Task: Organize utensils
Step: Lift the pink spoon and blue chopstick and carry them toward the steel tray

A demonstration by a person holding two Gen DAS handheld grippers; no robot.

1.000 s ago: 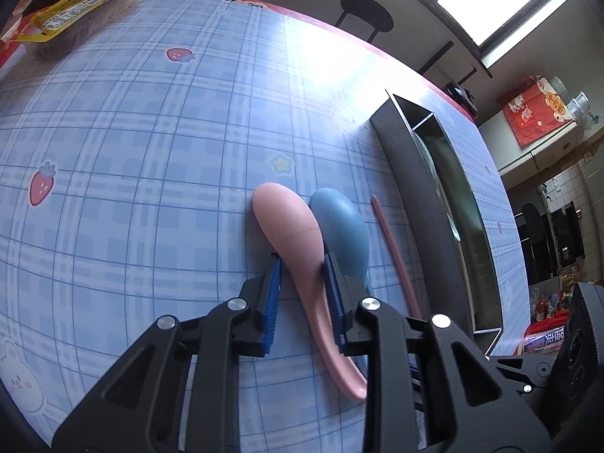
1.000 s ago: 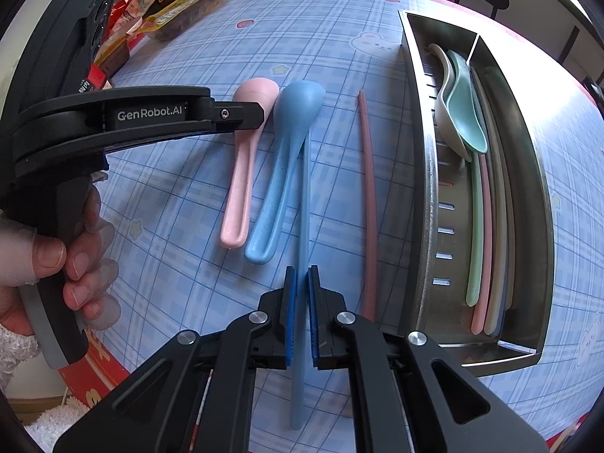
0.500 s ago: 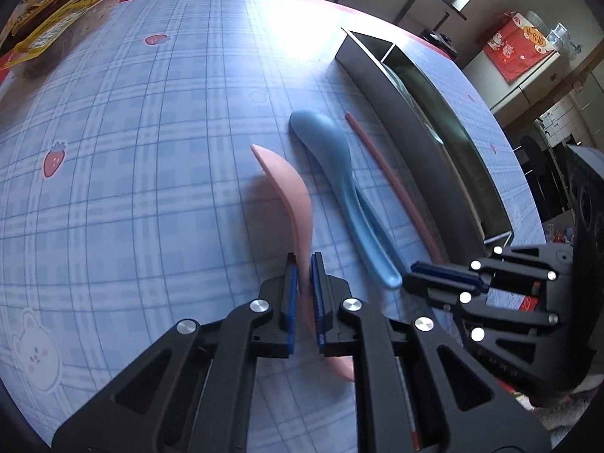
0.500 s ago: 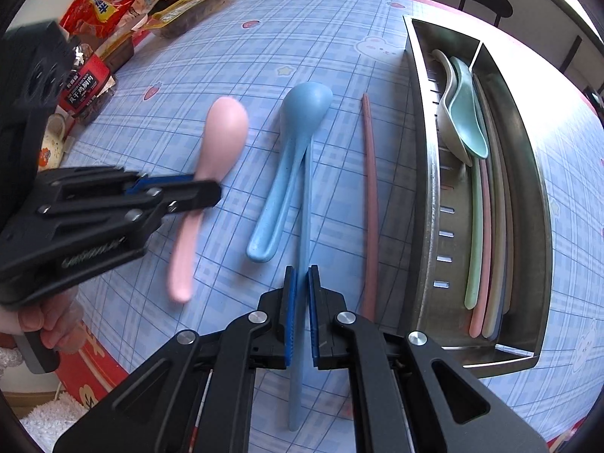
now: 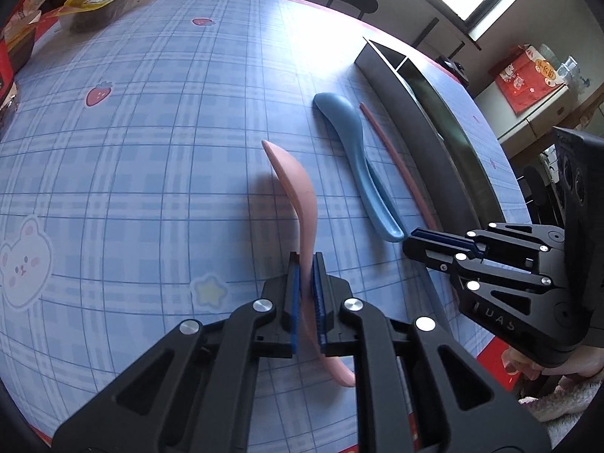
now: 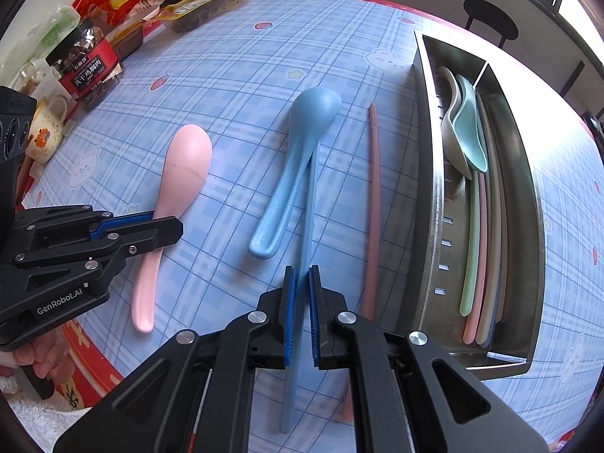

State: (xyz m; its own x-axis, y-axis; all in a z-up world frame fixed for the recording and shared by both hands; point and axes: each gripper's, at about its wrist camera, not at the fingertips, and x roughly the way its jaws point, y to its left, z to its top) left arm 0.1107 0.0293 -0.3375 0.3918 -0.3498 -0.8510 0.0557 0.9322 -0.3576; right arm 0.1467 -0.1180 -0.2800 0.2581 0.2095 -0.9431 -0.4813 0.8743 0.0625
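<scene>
Carrying the pink spoon (image 5: 298, 204) away from the blue spoon (image 5: 353, 151), the left gripper (image 5: 306, 287) is angling downward, clamping its handle; the right gripper (image 6: 301, 302) is gripping the blue chopstick (image 6: 307, 226).

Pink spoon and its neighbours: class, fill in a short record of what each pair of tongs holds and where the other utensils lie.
left tongs: shut on pink spoon handle
right tongs: shut on blue chopstick
blue spoon: on tablecloth, over the blue chopstick
pink chopstick: on tablecloth, beside metal tray
tray contents: spoons and chopsticks

pink spoon (image 6: 187, 166), blue spoon (image 6: 302, 128), blue plaid tablecloth (image 6: 241, 87)
</scene>
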